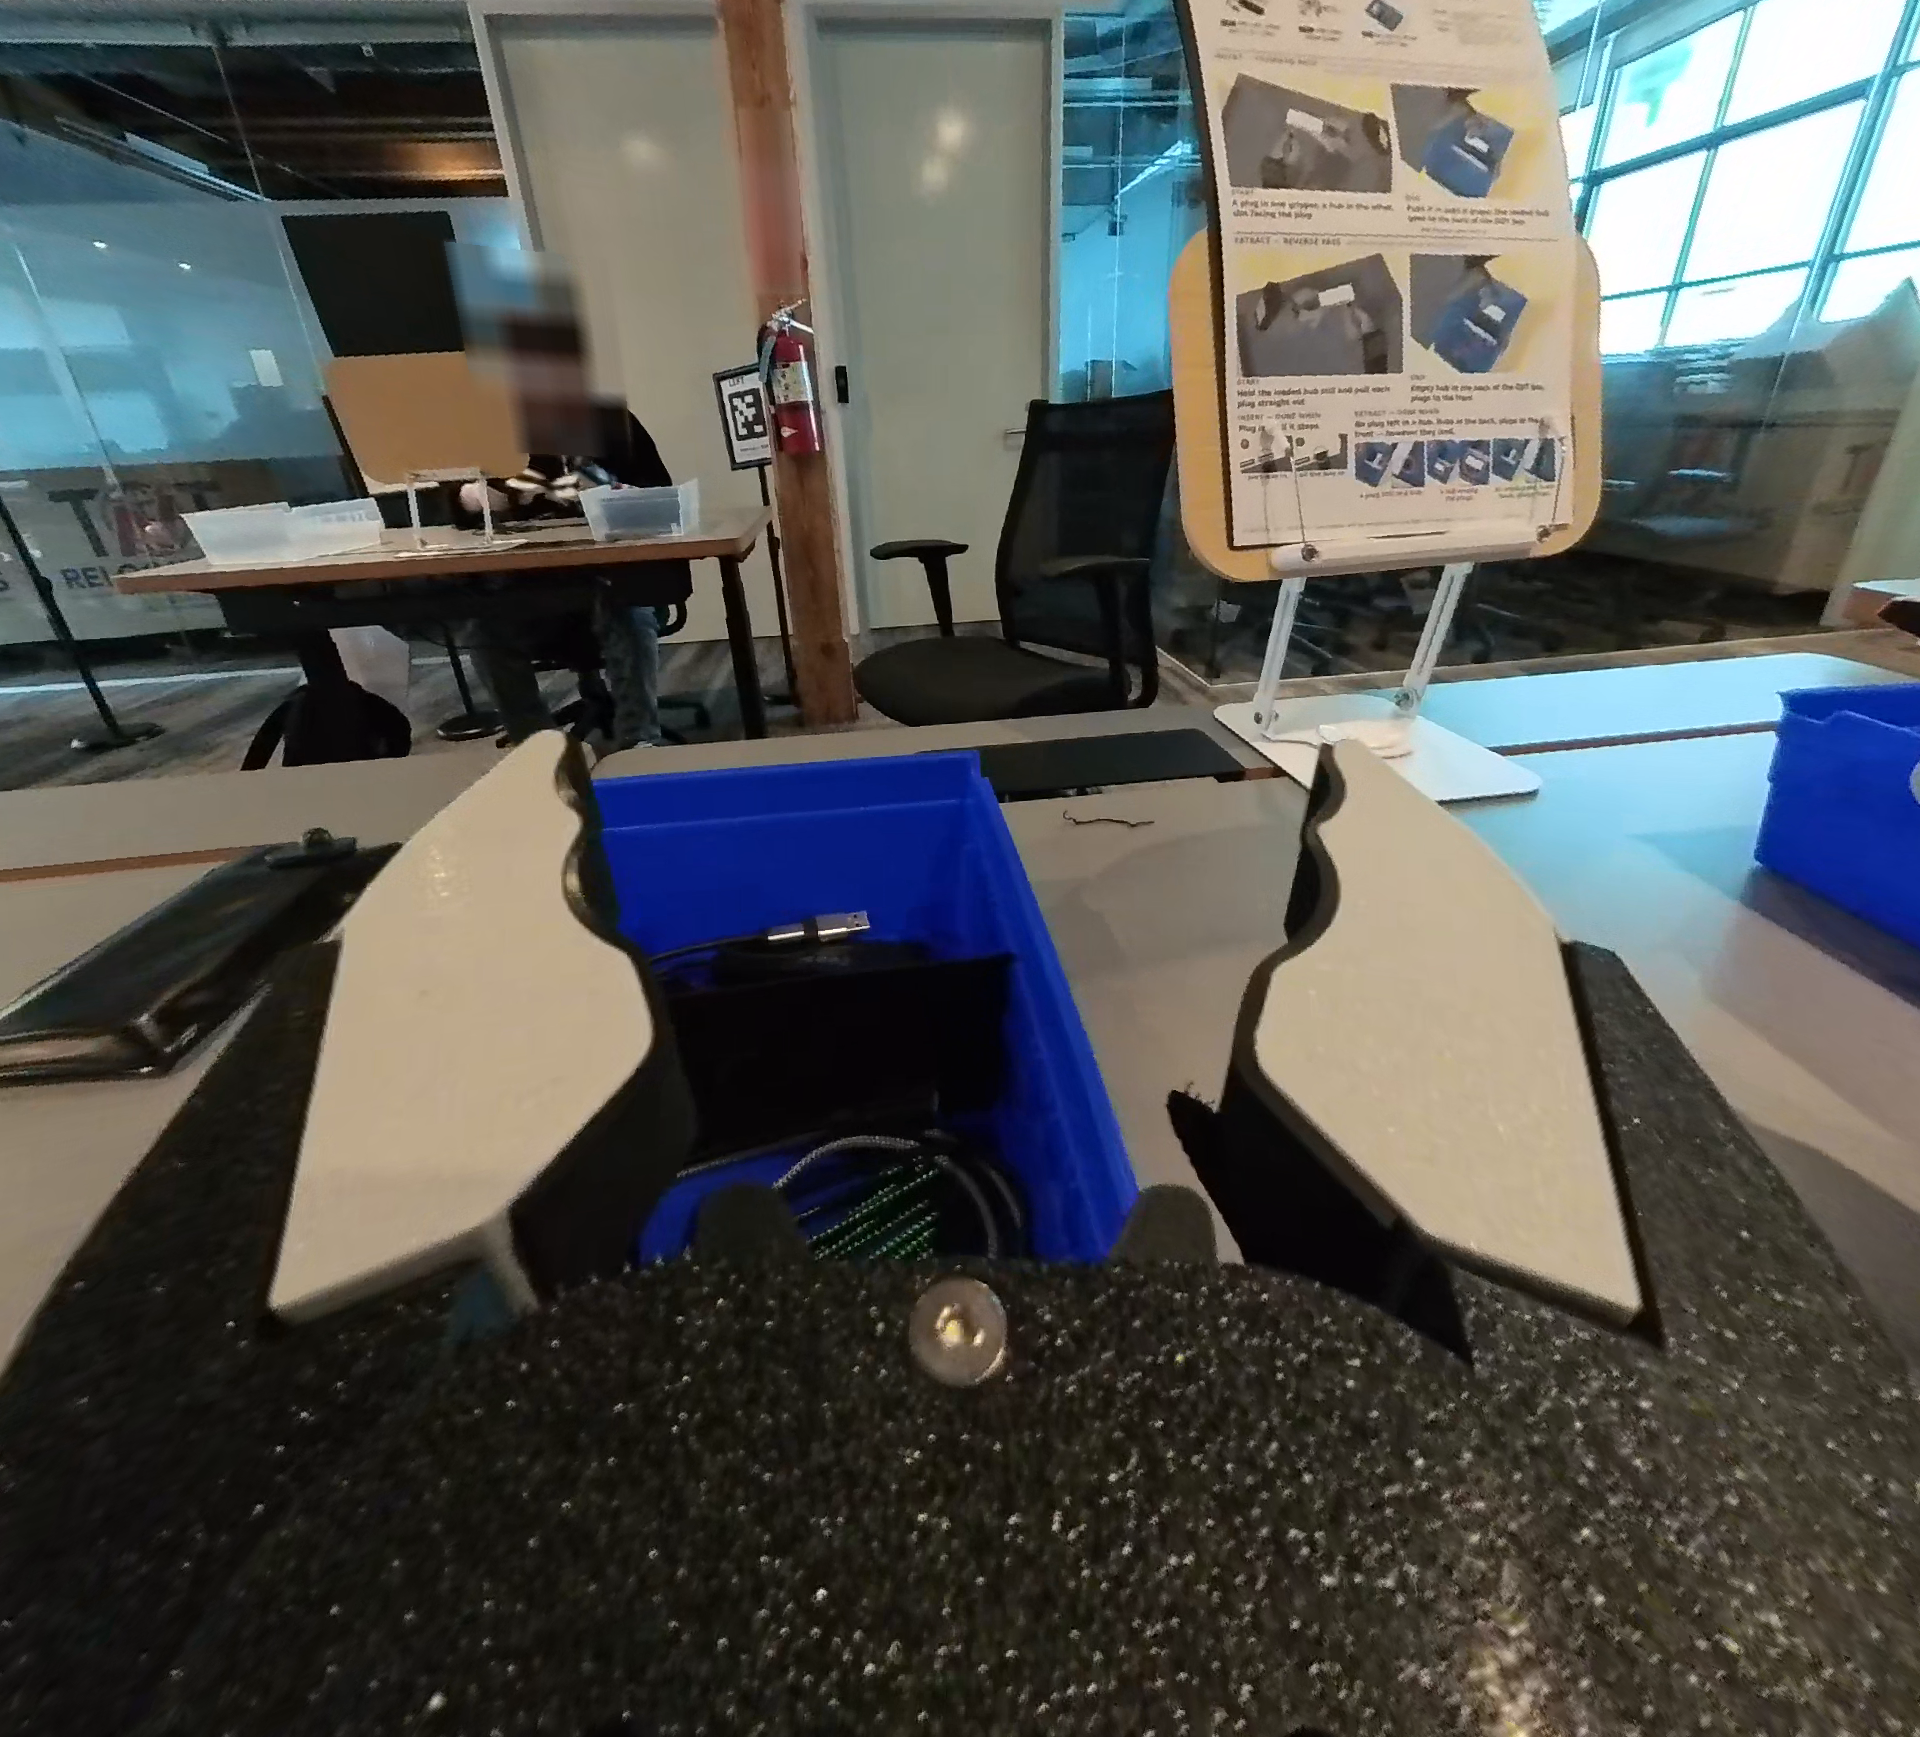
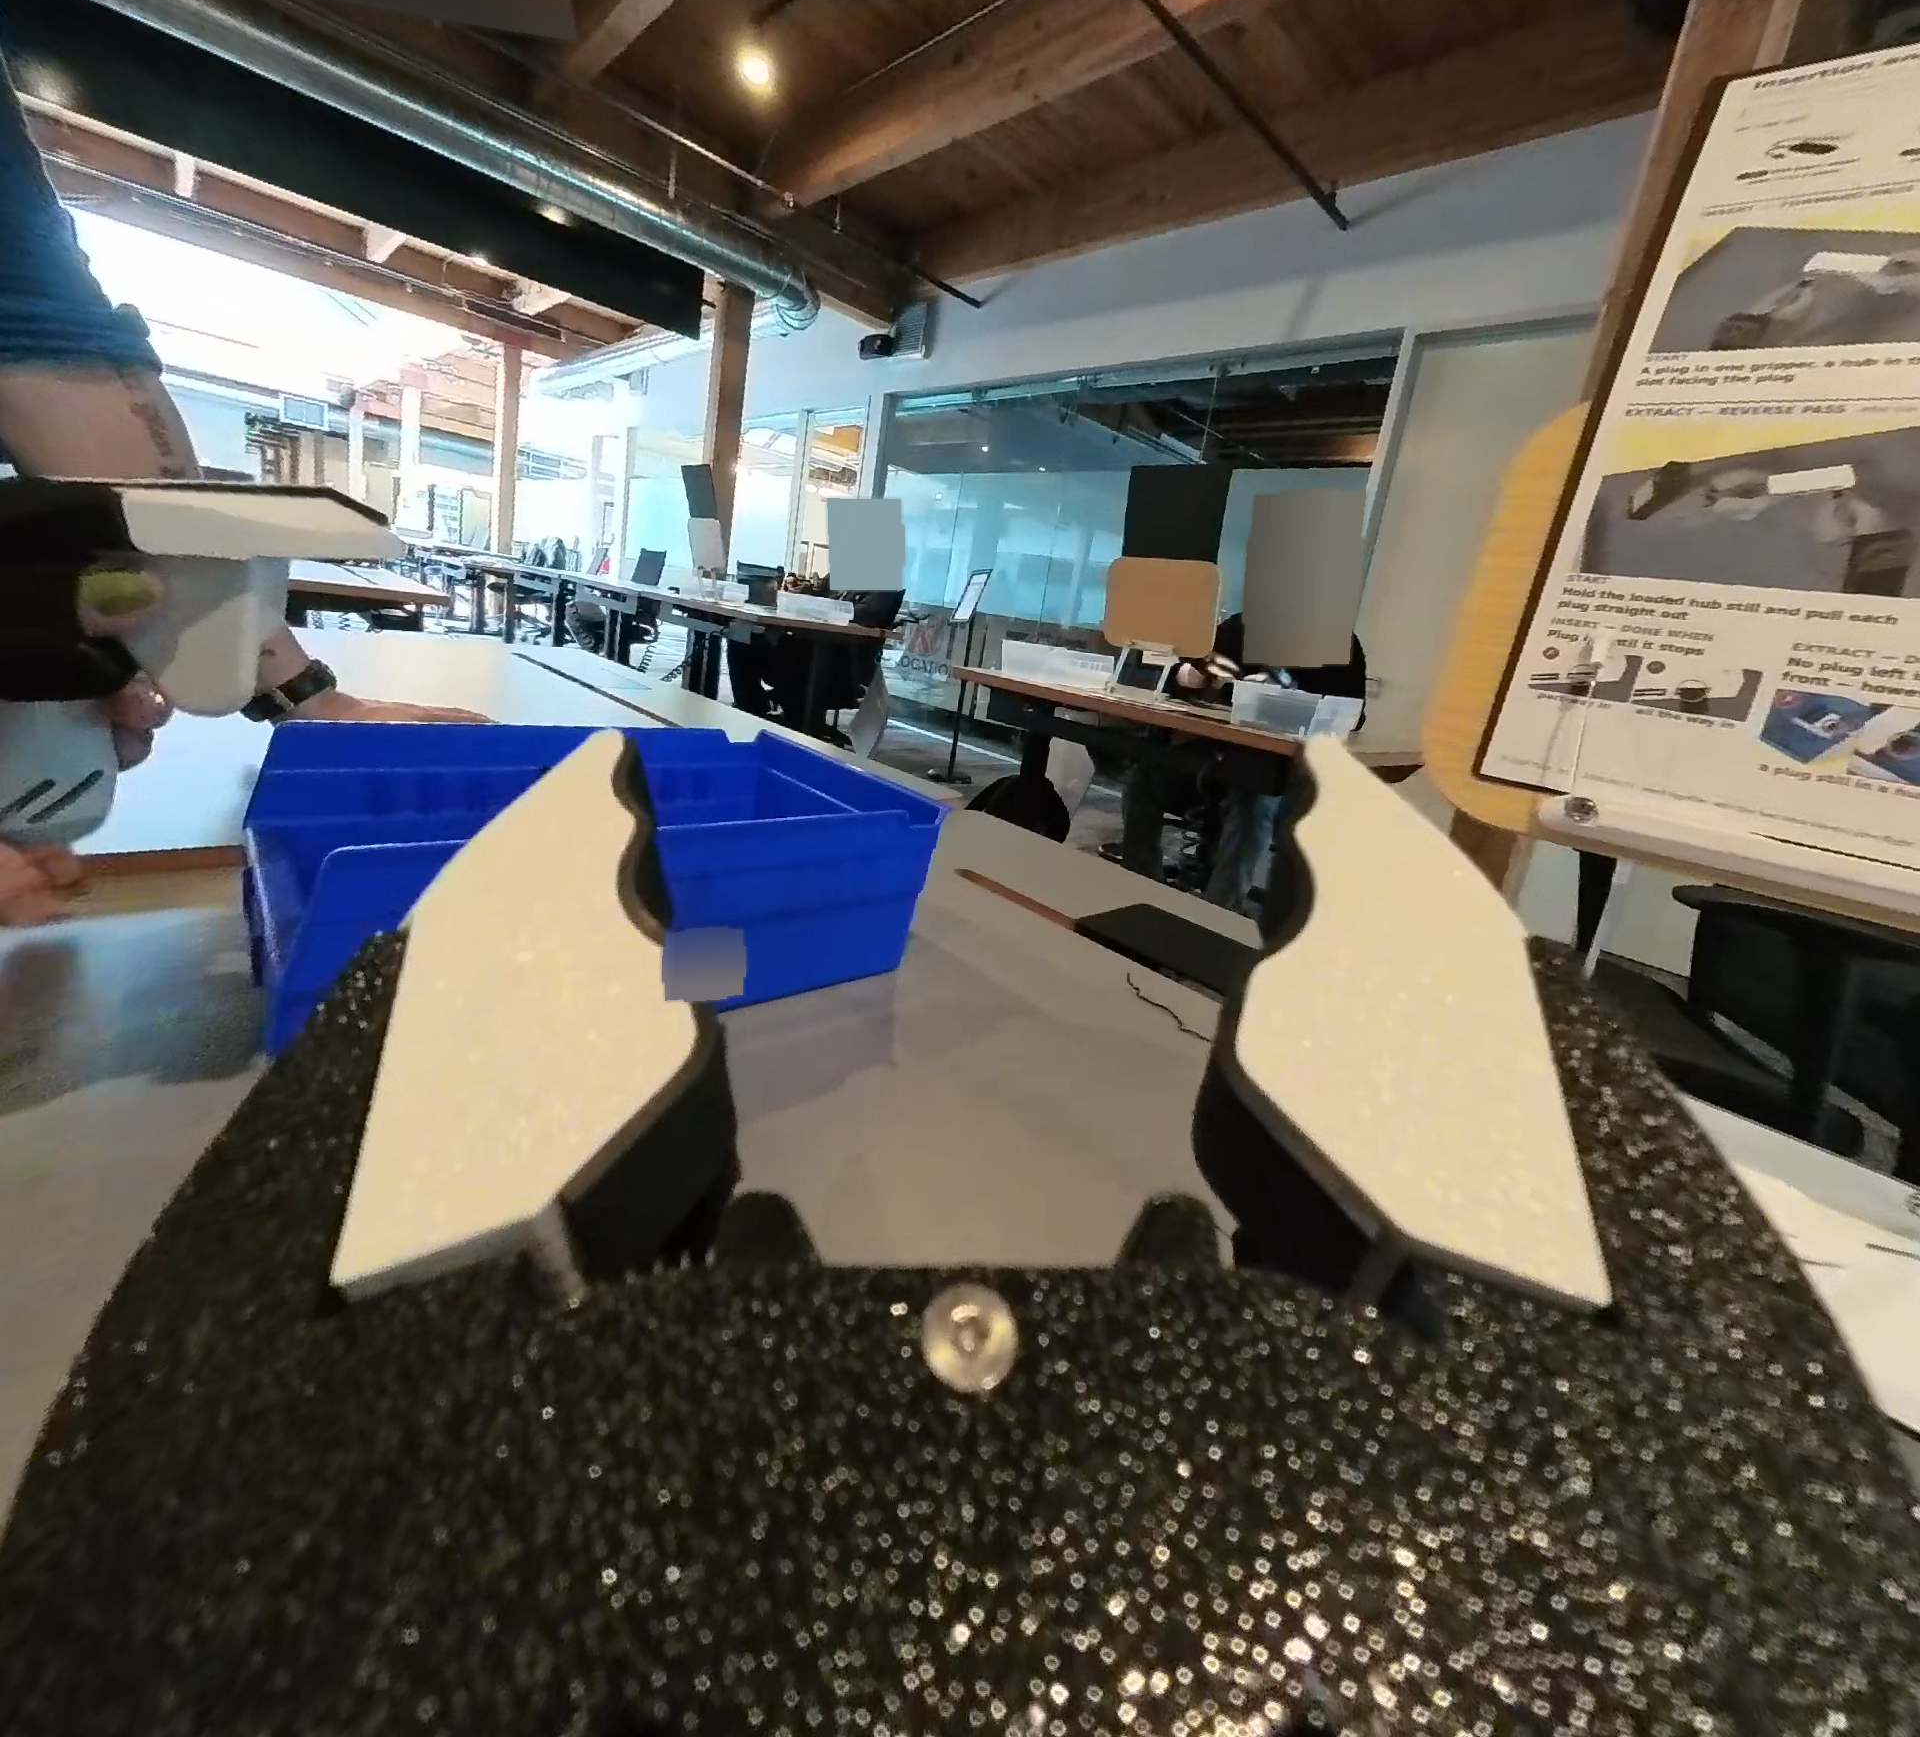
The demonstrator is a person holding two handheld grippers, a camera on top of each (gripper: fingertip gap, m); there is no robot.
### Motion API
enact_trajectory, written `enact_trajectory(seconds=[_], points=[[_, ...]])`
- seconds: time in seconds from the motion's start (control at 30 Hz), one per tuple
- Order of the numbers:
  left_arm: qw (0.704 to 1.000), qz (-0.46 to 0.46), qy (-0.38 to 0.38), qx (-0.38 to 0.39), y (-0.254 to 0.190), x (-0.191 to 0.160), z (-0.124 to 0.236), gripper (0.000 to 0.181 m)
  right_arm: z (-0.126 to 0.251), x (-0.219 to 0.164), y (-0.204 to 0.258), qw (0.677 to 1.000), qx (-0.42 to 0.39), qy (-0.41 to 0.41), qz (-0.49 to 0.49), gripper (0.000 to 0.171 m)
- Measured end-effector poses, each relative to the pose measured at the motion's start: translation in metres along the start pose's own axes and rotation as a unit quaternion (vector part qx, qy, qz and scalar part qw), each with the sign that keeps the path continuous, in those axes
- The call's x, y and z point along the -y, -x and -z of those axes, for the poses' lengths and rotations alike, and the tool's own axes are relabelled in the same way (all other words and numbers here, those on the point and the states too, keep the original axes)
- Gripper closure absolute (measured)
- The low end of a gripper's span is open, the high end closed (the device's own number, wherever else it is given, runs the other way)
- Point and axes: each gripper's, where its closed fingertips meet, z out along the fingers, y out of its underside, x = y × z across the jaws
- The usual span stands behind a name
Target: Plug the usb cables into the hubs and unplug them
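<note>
Cables lie coiled in the blue bin [image 1: 1049, 1012] straight ahead of the left gripper [image 1: 945, 814], a USB plug [image 1: 821, 929] poking up over a dark hub [image 1: 831, 1022]. Judged light, limp and springy, so best pinched by the stiff metal plug. Both claws gape wide, empty; the right gripper [image 2: 966, 788] hovers beside that bin

Near bin [image 1: 1060, 1043]: your left finger [image 1: 468, 1033] hides its left wall.
Right bin [image 1: 1839, 814]: cut off by the edge.
Coiled cables [image 1: 894, 1199]: ends hidden.

Timber ceiling [image 2: 935, 25], glass partitions [image 2: 1039, 482], desks [image 1: 436, 560].
</note>
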Motion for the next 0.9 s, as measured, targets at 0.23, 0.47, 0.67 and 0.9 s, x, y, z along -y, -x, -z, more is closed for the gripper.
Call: enact_trajectory(seconds=[0.23, 0.47, 0.67, 0.9], points=[[1.000, -0.002, 0.001, -0.004, -0.003, -0.001, 0.000, 0.056, 0.000, -0.001, 0.002, 1.000, 0.005, 0.002, -0.004, 0.060], [1.000, -0.011, 0.008, 0.004, 0.005, -0.001, 0.000, 0.055, -0.001, -0.003, 0.003, 1.000, 0.008, 0.010, -0.006, 0.060], [0.999, -0.002, 0.045, 0.022, 0.041, -0.005, 0.011, 0.076, -0.003, -0.009, 0.005, 1.000, 0.011, 0.028, -0.001, 0.061], [0.977, 0.035, 0.173, -0.118, 0.003, -0.022, 0.023, 0.093, -0.015, -0.025, 0.043, 0.988, 0.096, 0.108, -0.052, 0.117]])
